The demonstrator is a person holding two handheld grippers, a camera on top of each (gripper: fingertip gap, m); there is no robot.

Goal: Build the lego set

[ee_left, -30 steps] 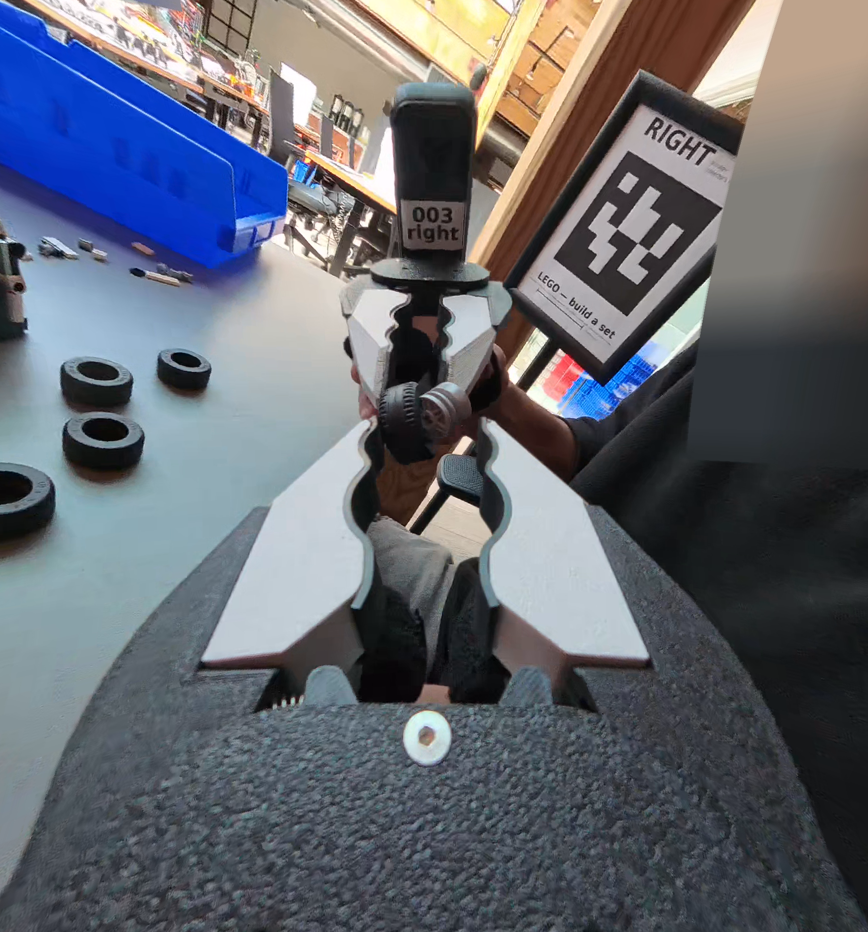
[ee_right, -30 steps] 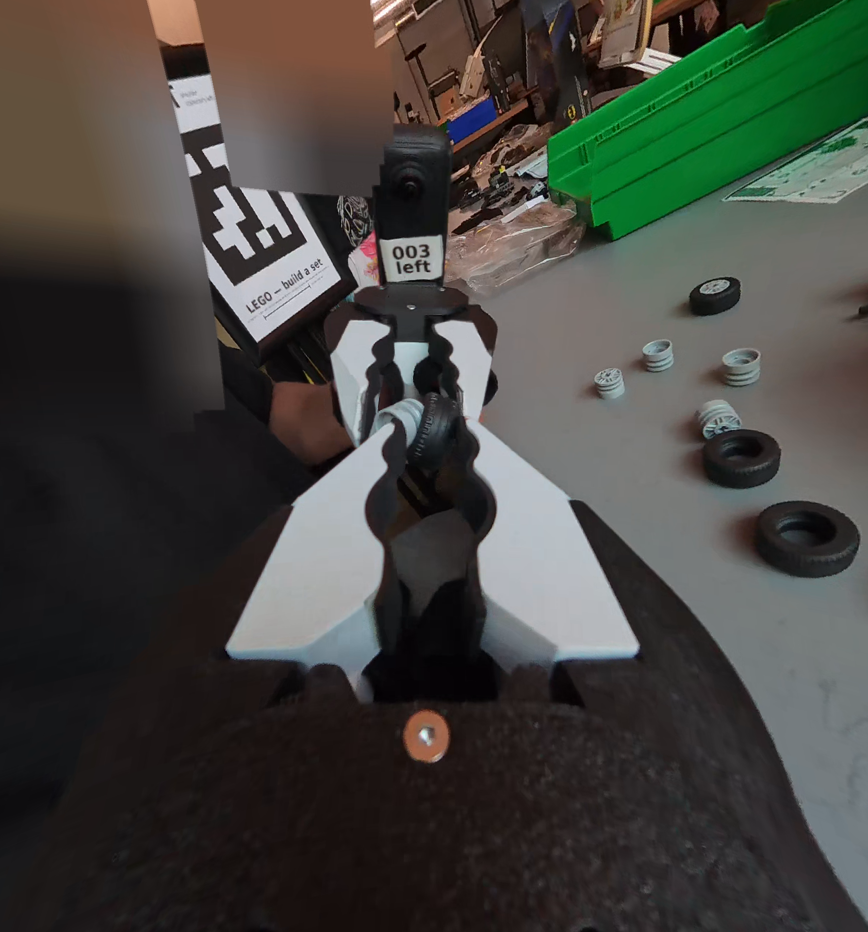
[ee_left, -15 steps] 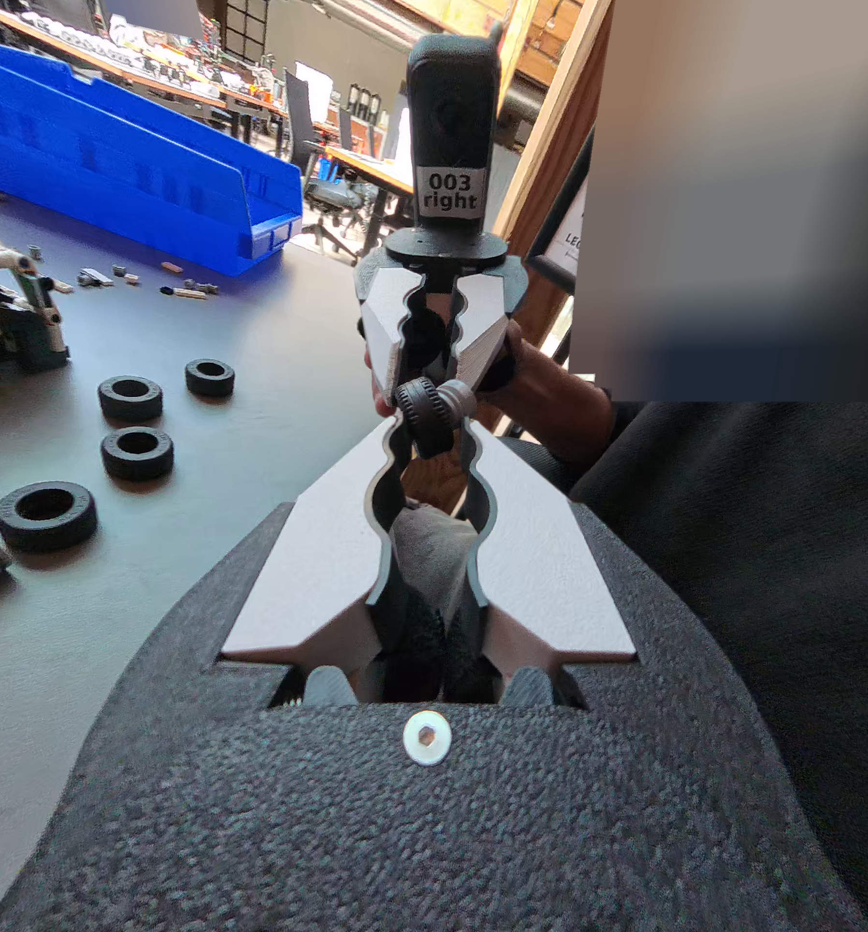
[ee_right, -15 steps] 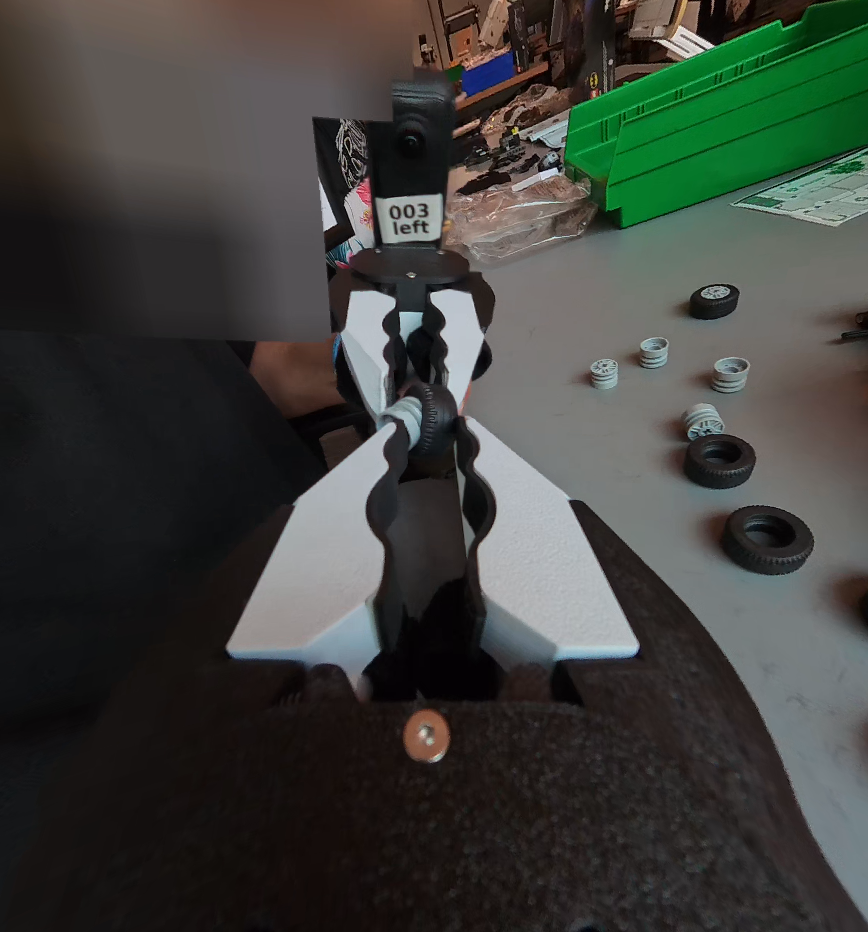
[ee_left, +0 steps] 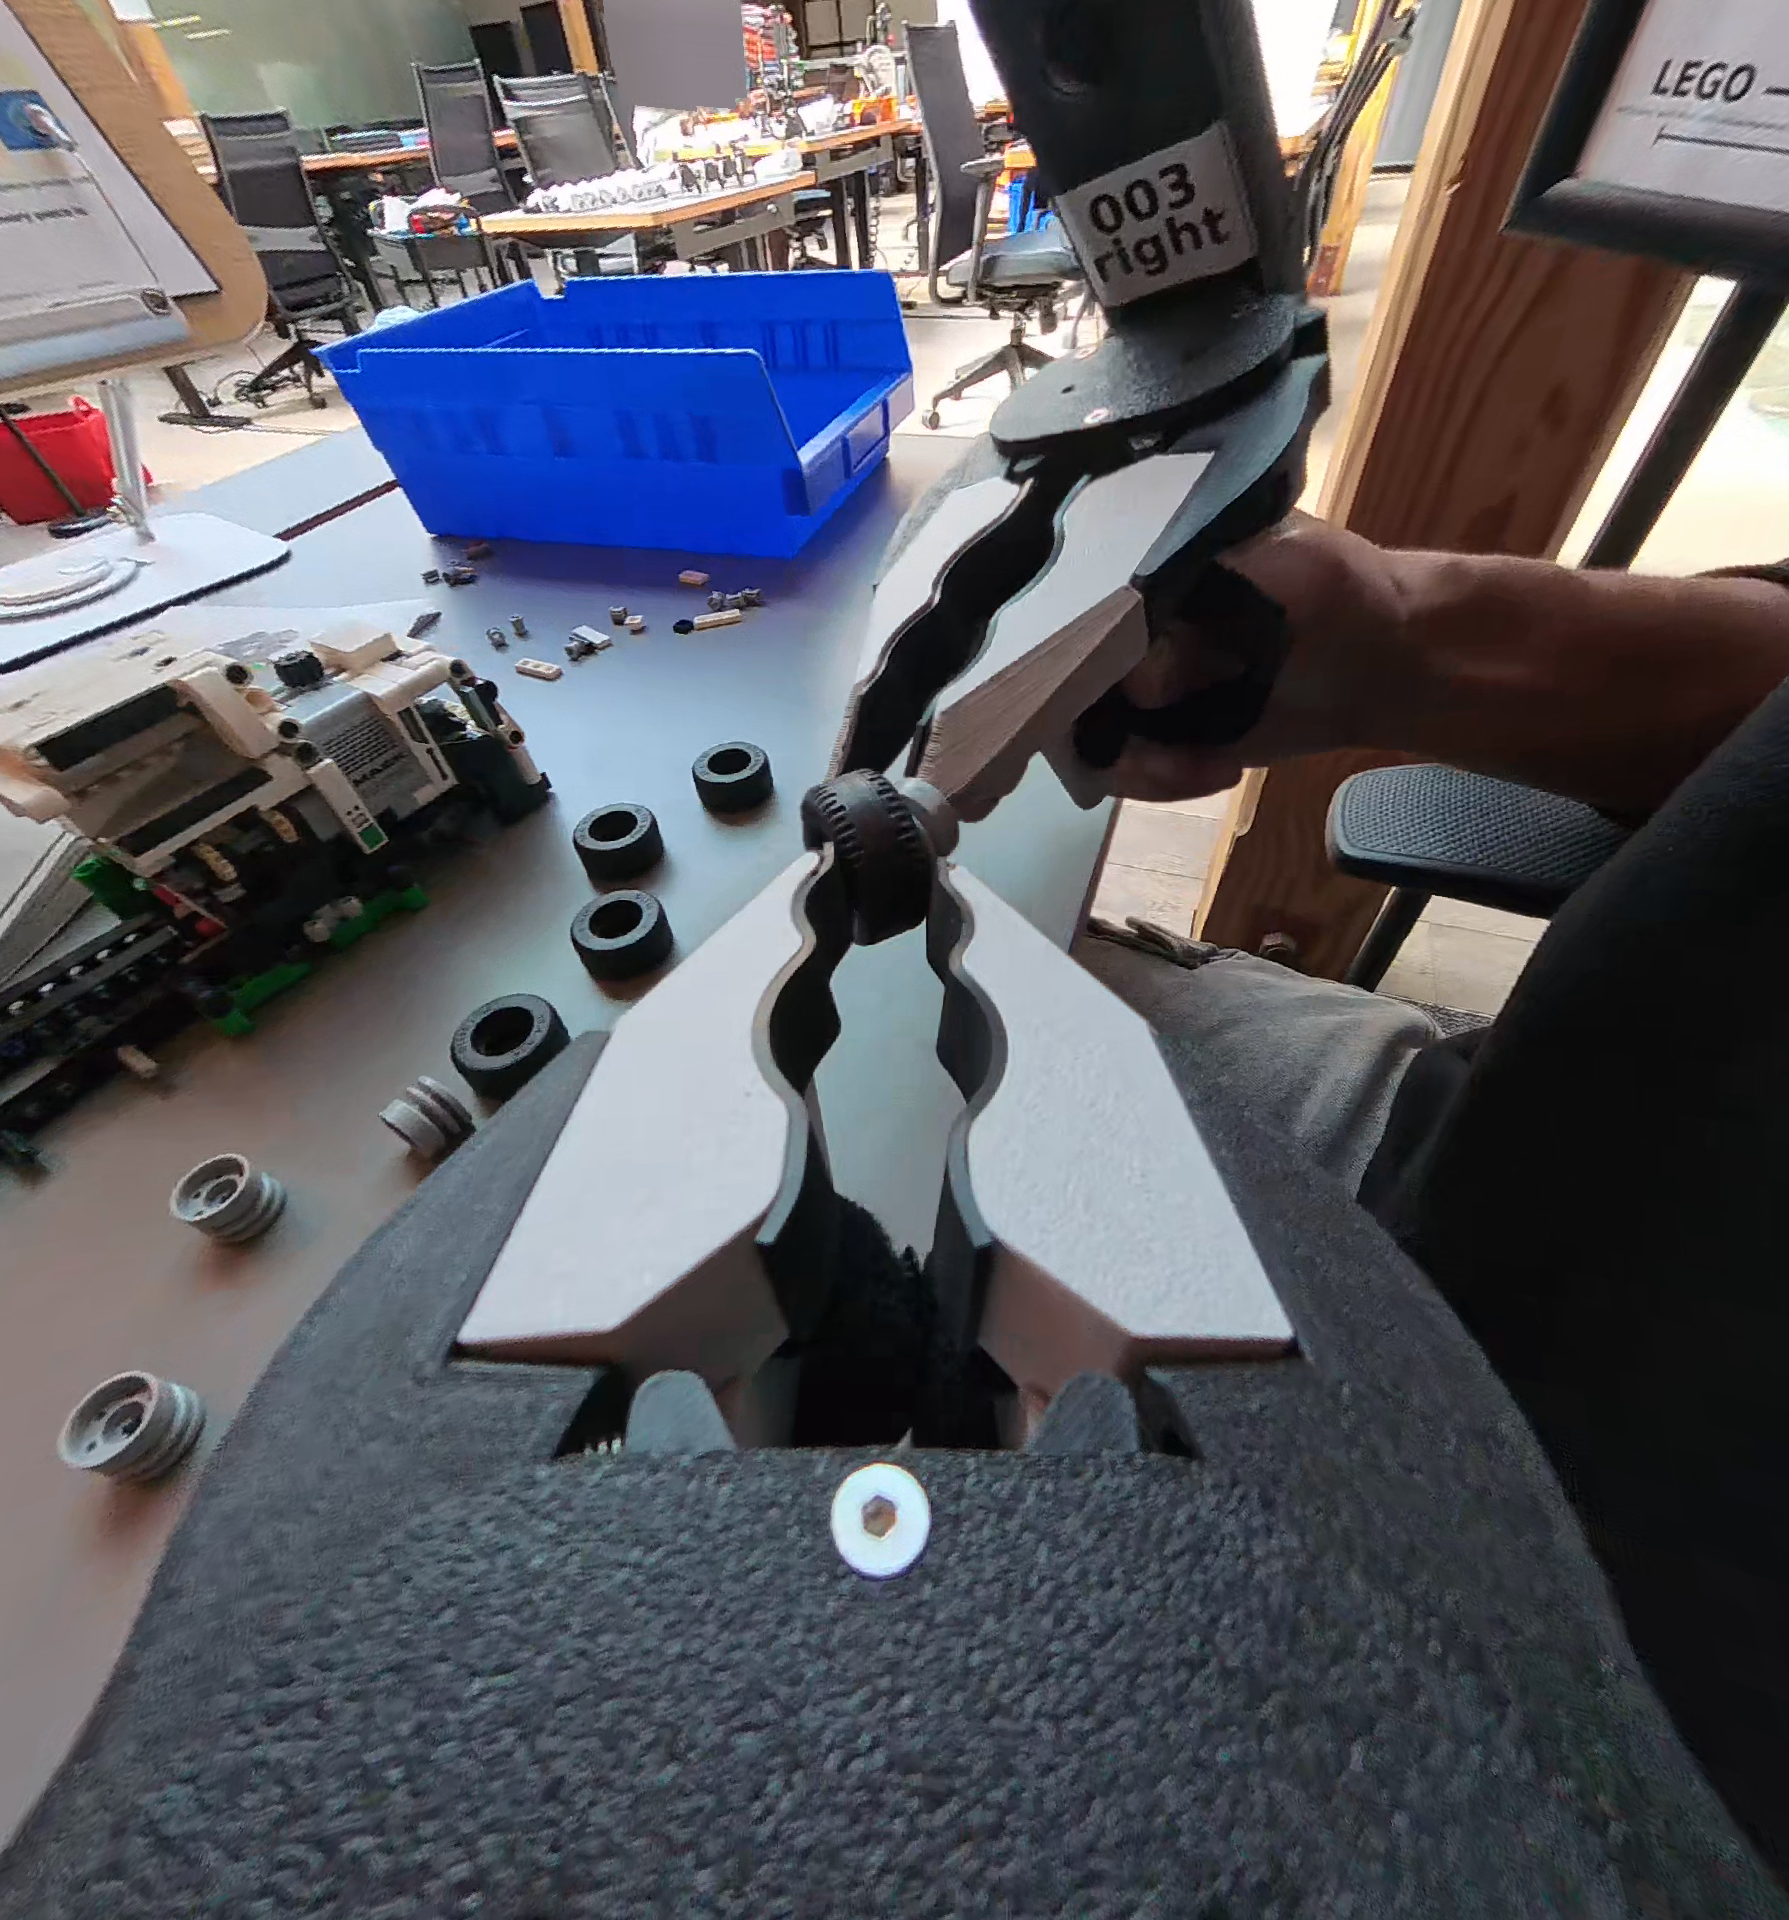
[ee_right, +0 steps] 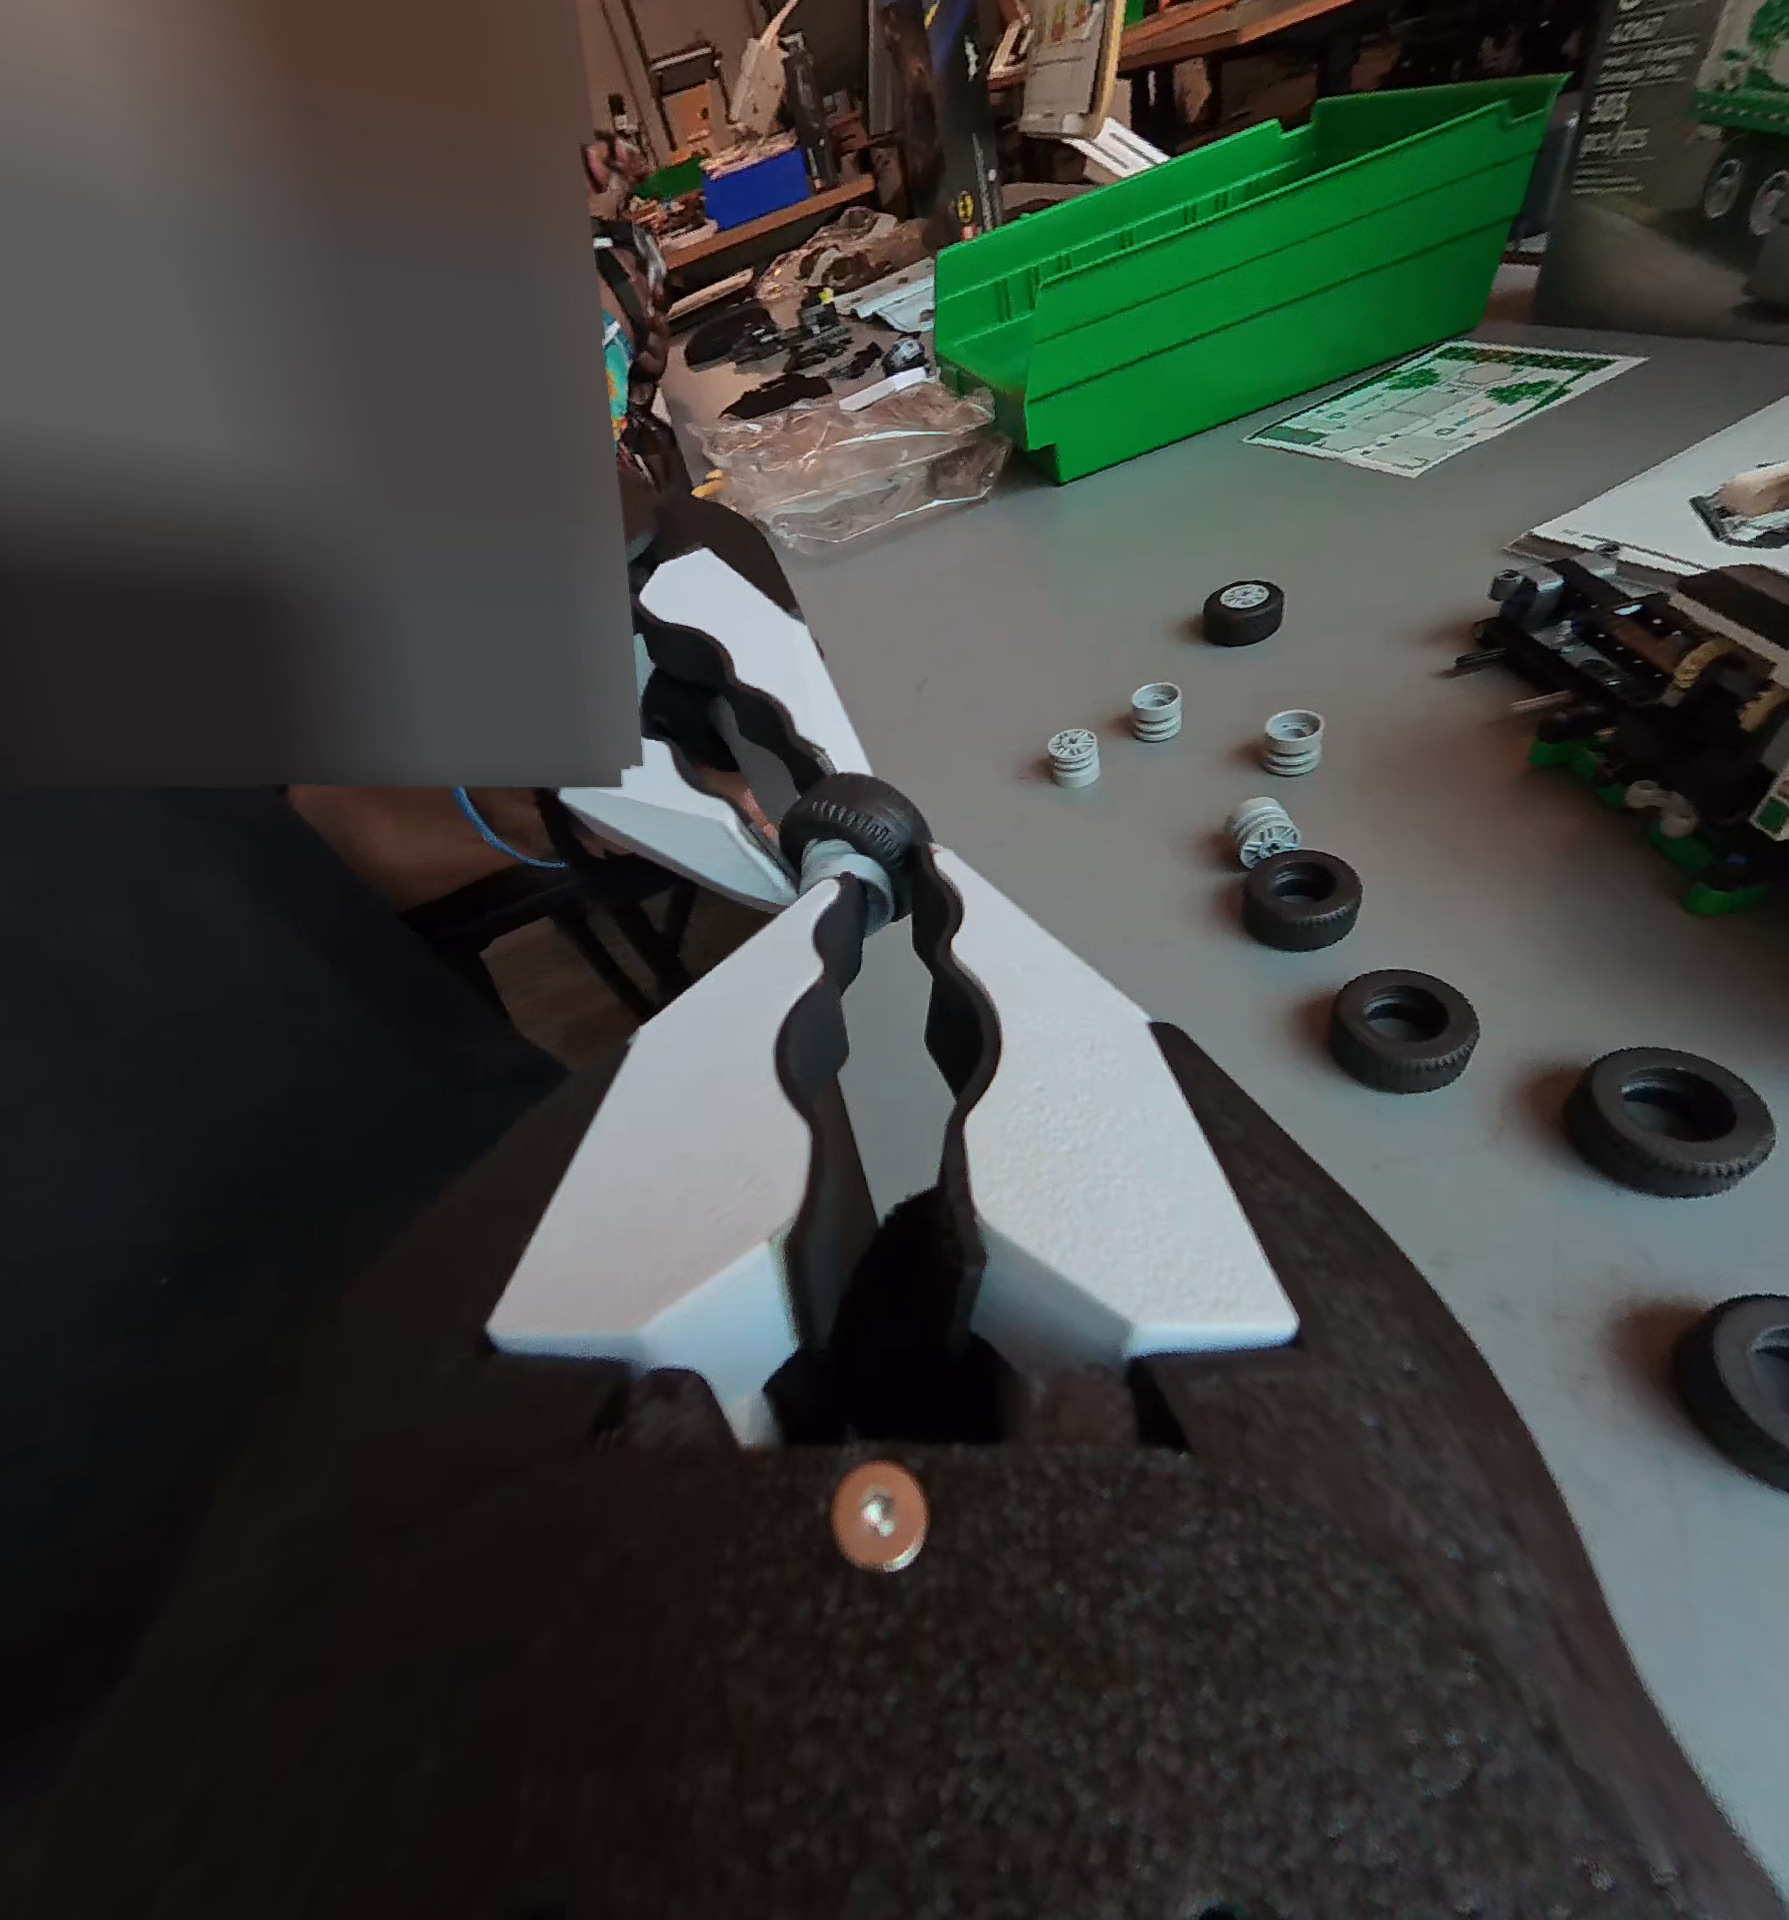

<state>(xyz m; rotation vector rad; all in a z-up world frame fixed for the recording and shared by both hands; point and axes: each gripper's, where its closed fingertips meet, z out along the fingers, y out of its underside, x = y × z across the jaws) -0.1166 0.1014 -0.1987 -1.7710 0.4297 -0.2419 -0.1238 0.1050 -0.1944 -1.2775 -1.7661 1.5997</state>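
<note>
My left gripper [ee_left: 874, 878] is shut on a black tyre [ee_left: 869, 862]. My right gripper [ee_right: 885, 883] is shut on a grey wheel rim [ee_right: 848, 873]. The two meet tip to tip above the table's near edge, with the rim [ee_left: 928, 805] pushed into the side of the tyre [ee_right: 854, 821]. The right gripper [ee_left: 900, 774] comes in from the upper right in the left wrist view. The left gripper [ee_right: 796, 826] comes in from the upper left in the right wrist view. The part-built white, black and green lego truck [ee_left: 246, 748] stands on the table [ee_left: 744, 665]; it also shows in the right wrist view [ee_right: 1700, 707].
Several loose tyres [ee_left: 617, 840] [ee_right: 1402, 1029] and grey rims [ee_left: 228, 1197] [ee_right: 1156, 711] lie between me and the truck, with one assembled wheel [ee_right: 1243, 611]. A blue bin [ee_left: 641, 416] and small parts [ee_left: 578, 634] are farther back. A green bin [ee_right: 1233, 281], a plastic bag [ee_right: 859, 468] and a printed sheet [ee_right: 1441, 405] are also there. Only a small space, under 4 cm, lies between the two pairs of fingers.
Both grippers have turned from facing each other head-on to meeting at an angle, and both views have swung toward the table. The tyre and rim stay held together throughout.
</note>
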